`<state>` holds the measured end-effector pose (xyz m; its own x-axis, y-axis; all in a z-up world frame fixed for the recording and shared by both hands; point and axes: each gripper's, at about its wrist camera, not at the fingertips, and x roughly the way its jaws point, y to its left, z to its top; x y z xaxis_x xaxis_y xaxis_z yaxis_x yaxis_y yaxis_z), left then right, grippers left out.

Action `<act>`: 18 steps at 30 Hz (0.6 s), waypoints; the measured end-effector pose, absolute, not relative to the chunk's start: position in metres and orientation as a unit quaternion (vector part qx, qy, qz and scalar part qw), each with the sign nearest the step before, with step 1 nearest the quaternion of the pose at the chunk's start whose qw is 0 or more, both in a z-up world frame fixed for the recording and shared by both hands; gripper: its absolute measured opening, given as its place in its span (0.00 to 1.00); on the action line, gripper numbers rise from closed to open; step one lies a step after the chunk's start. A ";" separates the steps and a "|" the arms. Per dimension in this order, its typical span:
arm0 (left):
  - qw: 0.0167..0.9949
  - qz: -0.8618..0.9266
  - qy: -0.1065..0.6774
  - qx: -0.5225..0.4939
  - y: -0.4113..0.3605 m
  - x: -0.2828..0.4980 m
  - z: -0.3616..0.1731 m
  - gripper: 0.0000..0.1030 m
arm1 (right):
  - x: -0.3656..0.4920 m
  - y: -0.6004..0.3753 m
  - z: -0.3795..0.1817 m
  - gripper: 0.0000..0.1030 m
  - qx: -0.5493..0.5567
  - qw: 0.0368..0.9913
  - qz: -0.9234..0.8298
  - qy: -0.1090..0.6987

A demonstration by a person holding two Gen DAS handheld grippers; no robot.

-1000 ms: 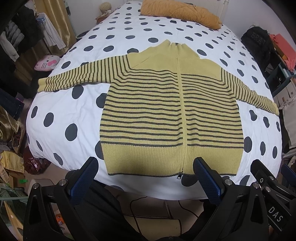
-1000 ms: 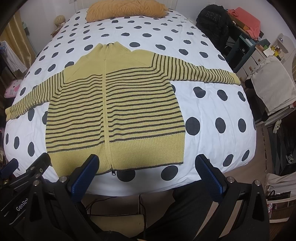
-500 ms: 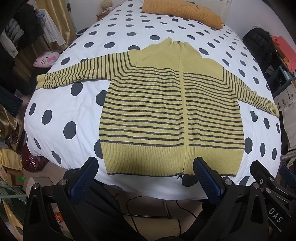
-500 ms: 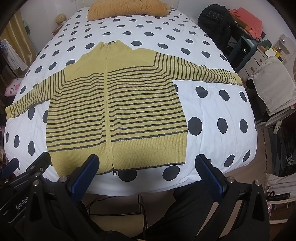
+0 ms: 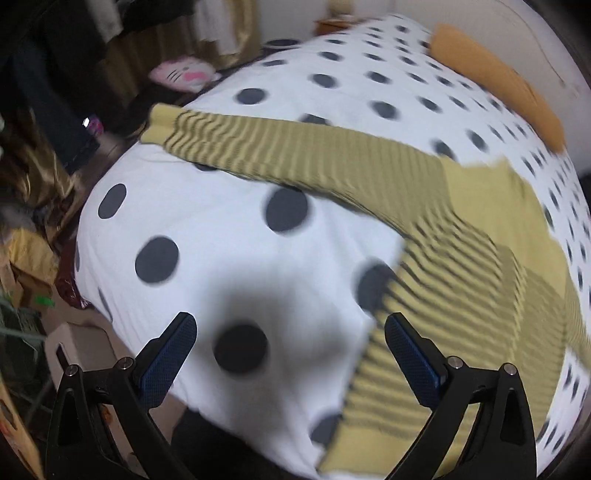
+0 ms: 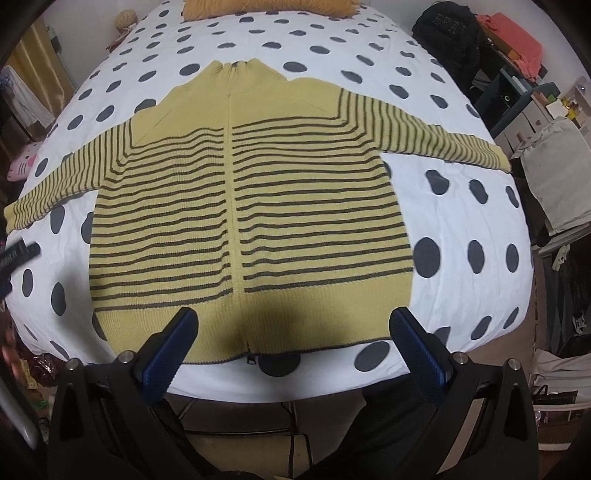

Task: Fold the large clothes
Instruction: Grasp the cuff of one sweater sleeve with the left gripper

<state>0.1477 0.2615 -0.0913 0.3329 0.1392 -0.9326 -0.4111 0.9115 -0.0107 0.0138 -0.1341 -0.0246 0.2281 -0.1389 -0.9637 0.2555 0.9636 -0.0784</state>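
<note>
A yellow zip-up sweater with dark stripes point(image 6: 251, 206) lies flat on the polka-dot bed point(image 6: 461, 221), front up, both sleeves spread out. My right gripper point(image 6: 291, 332) is open and empty, just above the sweater's bottom hem near the zipper. My left gripper point(image 5: 288, 339) is open and empty over bare bedspread point(image 5: 221, 229) to the left of the sweater's body point(image 5: 461, 288). The left sleeve point(image 5: 280, 147) stretches across ahead of it, with its cuff at the bed's left edge. The left wrist view is blurred by motion.
An orange pillow point(image 6: 266, 7) lies at the head of the bed. A pink plush toy point(image 5: 181, 74) and hanging clothes are beyond the left edge. A black backpack point(image 6: 447, 26), shelves and a draped chair point(image 6: 554, 177) stand to the right. The near bed edge drops to the floor.
Both grippers moved forward and lower over the bed. The left gripper swung left, away from the hem toward the left sleeve. The sweater has not moved.
</note>
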 end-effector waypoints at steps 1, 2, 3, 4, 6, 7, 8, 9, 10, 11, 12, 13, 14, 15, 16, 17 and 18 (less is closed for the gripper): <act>0.806 0.176 0.546 -0.146 0.287 0.159 -0.097 0.97 | 0.019 -0.130 -0.030 1.00 0.047 0.779 -0.123 0.613; 0.805 0.179 0.537 -0.175 0.314 0.170 -0.102 0.96 | 0.025 -0.124 -0.036 1.00 0.044 0.776 -0.119 0.618; 0.806 0.178 0.523 -0.213 0.344 0.182 -0.107 0.96 | 0.030 -0.118 -0.041 1.00 0.040 0.774 -0.116 0.622; 0.807 0.173 0.509 -0.245 0.367 0.190 -0.111 0.92 | 0.034 -0.114 -0.045 1.00 0.036 0.772 -0.113 0.625; 0.813 0.178 0.470 -0.295 0.417 0.206 -0.117 0.88 | 0.043 -0.103 -0.054 1.00 0.029 0.767 -0.104 0.632; 0.814 0.178 0.459 -0.308 0.436 0.213 -0.119 0.88 | 0.047 -0.097 -0.059 1.00 0.026 0.766 -0.098 0.635; 0.816 0.185 0.449 -0.314 0.455 0.222 -0.122 0.89 | 0.049 -0.094 -0.062 1.00 0.024 0.765 -0.094 0.636; 0.816 0.200 0.443 -0.311 0.478 0.232 -0.126 0.89 | 0.053 -0.088 -0.066 1.00 0.020 0.765 -0.091 0.637; 0.816 0.211 0.443 -0.307 0.488 0.238 -0.129 0.89 | 0.057 -0.085 -0.069 1.00 0.015 0.765 -0.089 0.637; 0.816 0.220 0.439 -0.305 0.506 0.246 -0.135 0.89 | 0.059 -0.082 -0.072 1.00 0.011 0.765 -0.088 0.638; 0.814 0.220 0.439 -0.309 0.516 0.250 -0.140 0.89 | 0.062 -0.077 -0.076 1.00 0.008 0.764 -0.085 0.640; 0.812 0.218 0.438 -0.319 0.525 0.253 -0.145 0.89 | 0.065 -0.074 -0.079 1.00 0.005 0.762 -0.083 0.642; 0.808 0.213 0.435 -0.336 0.535 0.257 -0.153 0.89 | 0.067 -0.071 -0.082 1.00 0.003 0.760 -0.080 0.645; 0.801 0.211 0.434 -0.355 0.546 0.260 -0.162 0.89 | 0.069 -0.068 -0.086 1.00 0.001 0.758 -0.078 0.647; 0.795 0.212 0.433 -0.367 0.551 0.260 -0.169 0.88 | 0.071 -0.066 -0.089 1.00 -0.001 0.756 -0.077 0.650; 0.790 0.215 0.435 -0.375 0.557 0.262 -0.176 0.88 | 0.072 -0.064 -0.091 1.00 -0.003 0.755 -0.077 0.651; 0.790 0.220 0.433 -0.374 0.561 0.266 -0.181 0.88 | 0.074 -0.063 -0.094 1.00 -0.005 0.753 -0.076 0.654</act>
<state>0.2658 0.5613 -0.1810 0.5279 0.0228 -0.8490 -0.6711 0.6239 -0.4005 0.0736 -0.0629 -0.0939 0.1342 -0.1211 -0.9835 0.1084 0.9883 -0.1069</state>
